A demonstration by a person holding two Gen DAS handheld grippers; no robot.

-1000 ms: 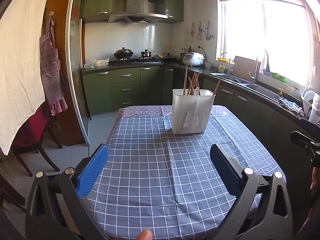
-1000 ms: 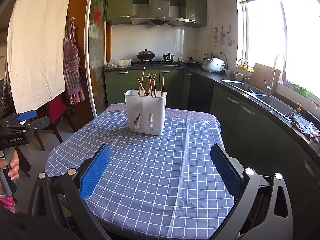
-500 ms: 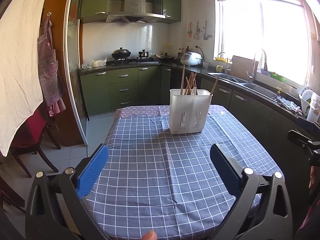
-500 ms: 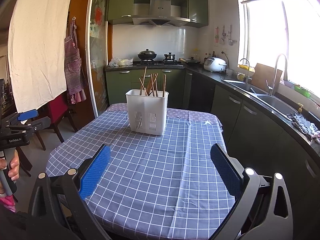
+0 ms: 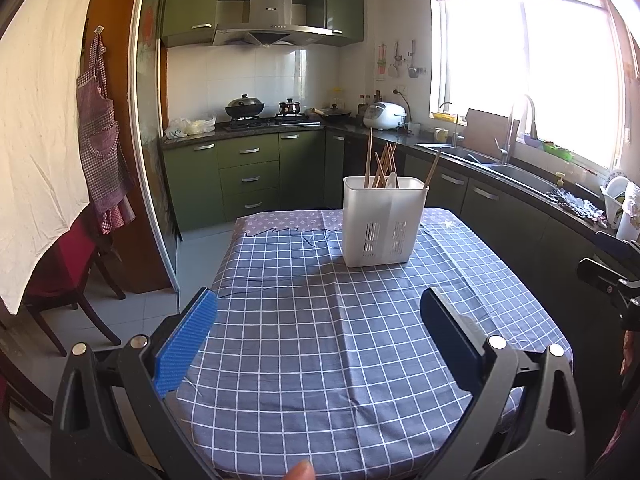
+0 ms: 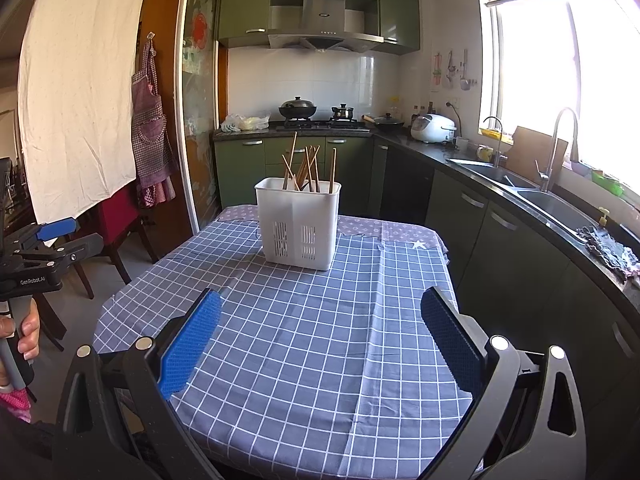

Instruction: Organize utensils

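Across the middle of the kitchen stands the table under a blue checked cloth, cloth surface bare apart from one item. Toward its far end sits the white slotted utensil holder, upright, two compartments by the look of the front. Wooden chopsticks stand in it leaning at mixed angles, one straighter stick off to each side; a pale spoon-like piece pokes up among them, too small to be sure. So the utensils already stand in the holder; that fits either a sort finished or a regroup between compartments still to come, can't tell which. Left gripper hangs over the near table edge, jaws spread wide, nothing between the pads. Right gripper same: wide apart, holding nothing, also well short of the holder. Each shows at the edge of the other's view, a hand on the left one's handle. If a stick does need moving, my guess: come in from above, pinch a single stick near its top, lift straight up so the light holder doesn't tip, steadying its rim with the other gripper.
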